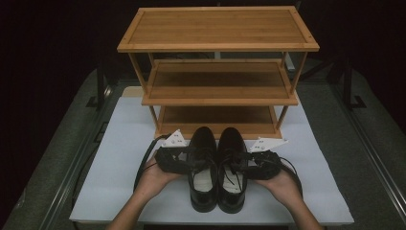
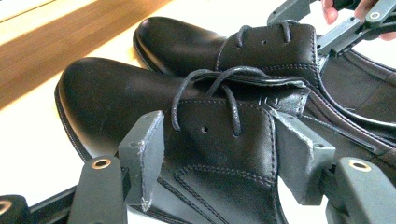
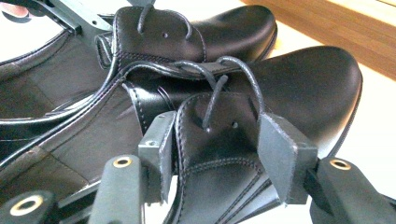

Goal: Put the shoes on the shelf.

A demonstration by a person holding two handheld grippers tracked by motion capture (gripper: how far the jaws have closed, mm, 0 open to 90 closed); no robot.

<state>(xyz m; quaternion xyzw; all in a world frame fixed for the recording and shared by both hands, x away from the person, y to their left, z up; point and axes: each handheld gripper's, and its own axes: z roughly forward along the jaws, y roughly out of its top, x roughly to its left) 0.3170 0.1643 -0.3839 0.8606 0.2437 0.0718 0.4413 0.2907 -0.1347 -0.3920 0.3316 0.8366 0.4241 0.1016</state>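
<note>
Each gripper, left gripper (image 2: 212, 154) and right gripper (image 3: 219, 154), is only pinching its shoe's lace flap just in front of the rack (image 1: 218, 86), so the left shoe (image 1: 203, 167) or right shoe (image 1: 232, 167) could swing or slip out when lifted.

A three-tier bamboo rack (image 1: 218, 28) stands on a white board (image 1: 119, 158) covering the table.

Both forearms come in from the bottom of the high view, angled in toward each other. The left hand (image 1: 152, 179) cups the left gripper (image 1: 184, 160) from below, the right hand (image 1: 282, 182) does the same with the right gripper (image 1: 249, 160). Each gripper points inward, jaws clamped on the lace flap of its own shoe (image 2: 187, 140), pads pressed flat against both sides.
</note>
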